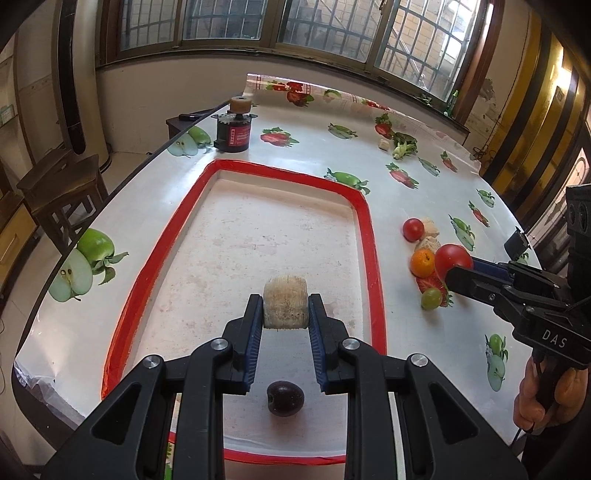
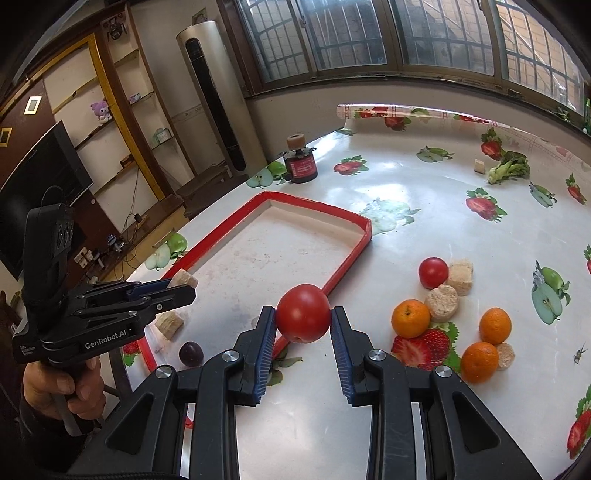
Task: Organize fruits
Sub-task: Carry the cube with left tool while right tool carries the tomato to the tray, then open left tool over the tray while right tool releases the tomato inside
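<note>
Home living room — barred windows point(image 2: 443, 33), wall-mounted television point(image 2: 40, 192), shelving point(image 2: 122, 92) (plush toy on it), wooden stool point(image 1: 62, 195) by the fruit-print table point(image 1: 295, 147).

The right gripper point(image 2: 303, 323) clamps a red tomato point(image 2: 303, 313) between its blue pads, above the near right rim of the red-edged tray point(image 2: 347, 264). Inside the tray's near left corner lie a dark plum point(image 2: 191, 353) and a beige block point(image 2: 169, 324). The left gripper point(image 2: 184, 286) hangs over that corner, closed on another beige block point(image 2: 183, 277). Right of the tray, three oranges point(image 2: 410, 318) and a second tomato point(image 2: 433, 272) sit on the table point(image 2: 424, 236).
</note>
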